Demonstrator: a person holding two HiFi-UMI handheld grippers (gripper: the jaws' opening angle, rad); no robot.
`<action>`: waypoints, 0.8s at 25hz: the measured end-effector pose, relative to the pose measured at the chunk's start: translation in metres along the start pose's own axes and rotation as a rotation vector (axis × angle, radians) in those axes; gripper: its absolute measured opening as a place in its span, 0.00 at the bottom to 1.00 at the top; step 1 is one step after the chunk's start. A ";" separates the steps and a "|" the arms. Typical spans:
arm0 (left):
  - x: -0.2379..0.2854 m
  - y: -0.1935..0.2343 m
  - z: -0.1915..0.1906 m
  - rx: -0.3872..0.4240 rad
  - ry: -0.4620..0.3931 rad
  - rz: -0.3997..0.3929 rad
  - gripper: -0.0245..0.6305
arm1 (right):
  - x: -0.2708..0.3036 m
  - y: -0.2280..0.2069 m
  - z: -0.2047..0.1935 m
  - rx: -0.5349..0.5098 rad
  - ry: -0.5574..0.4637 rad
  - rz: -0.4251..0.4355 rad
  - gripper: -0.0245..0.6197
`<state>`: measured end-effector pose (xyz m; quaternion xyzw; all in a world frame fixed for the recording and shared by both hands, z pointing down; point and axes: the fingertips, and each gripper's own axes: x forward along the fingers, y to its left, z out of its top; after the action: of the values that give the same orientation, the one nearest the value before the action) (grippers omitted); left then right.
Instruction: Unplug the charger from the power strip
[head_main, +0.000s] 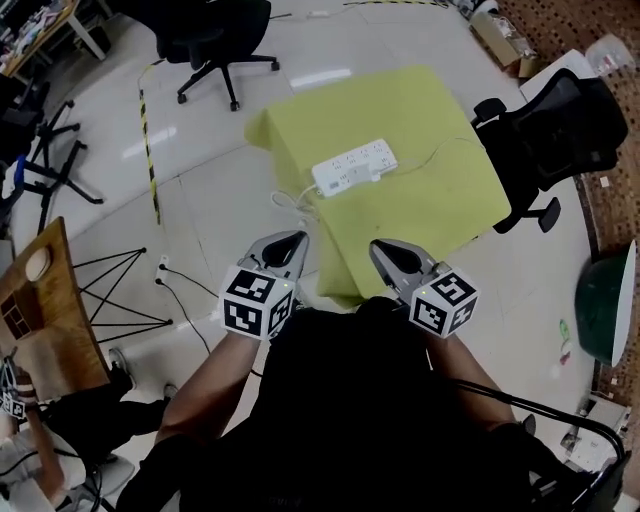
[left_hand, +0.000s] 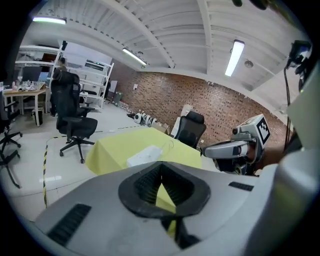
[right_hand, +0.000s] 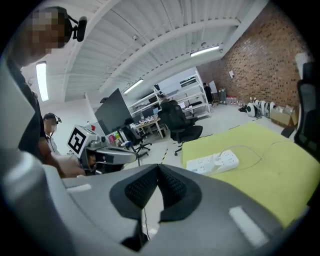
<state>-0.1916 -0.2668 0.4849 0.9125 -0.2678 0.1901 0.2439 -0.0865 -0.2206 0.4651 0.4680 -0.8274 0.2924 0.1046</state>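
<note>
A white power strip (head_main: 355, 166) lies on the table with the yellow-green cloth (head_main: 420, 220). In the right gripper view a white charger plug (right_hand: 218, 159) sits on the power strip (right_hand: 216, 162), and a thin white cable (right_hand: 260, 150) loops away from it over the cloth. My left gripper (head_main: 296, 241) and right gripper (head_main: 378, 248) hover side by side short of the table's near edge, pointing toward the strip. Both are shut with nothing in them. In the left gripper view the power strip (left_hand: 144, 155) shows beyond the closed left gripper (left_hand: 161, 167).
One black office chair (head_main: 215, 40) stands on the floor beyond the table and another (head_main: 560, 130) at its right side. Yellow-black tape (head_main: 148, 150) runs across the floor at left. A wooden board (head_main: 45, 305) and a black wire frame (head_main: 120, 290) are at left.
</note>
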 end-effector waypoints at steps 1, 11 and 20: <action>0.002 0.004 0.001 -0.003 -0.001 -0.006 0.05 | 0.001 -0.002 -0.001 -0.001 0.007 -0.016 0.04; 0.028 0.022 0.002 -0.050 0.009 0.009 0.05 | 0.026 -0.072 0.013 -0.039 0.056 -0.119 0.07; 0.048 0.037 -0.001 -0.093 0.049 0.070 0.05 | 0.065 -0.161 0.000 -0.009 0.153 -0.193 0.18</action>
<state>-0.1753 -0.3122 0.5214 0.8853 -0.3021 0.2083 0.2858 0.0124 -0.3303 0.5560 0.5213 -0.7693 0.3123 0.1971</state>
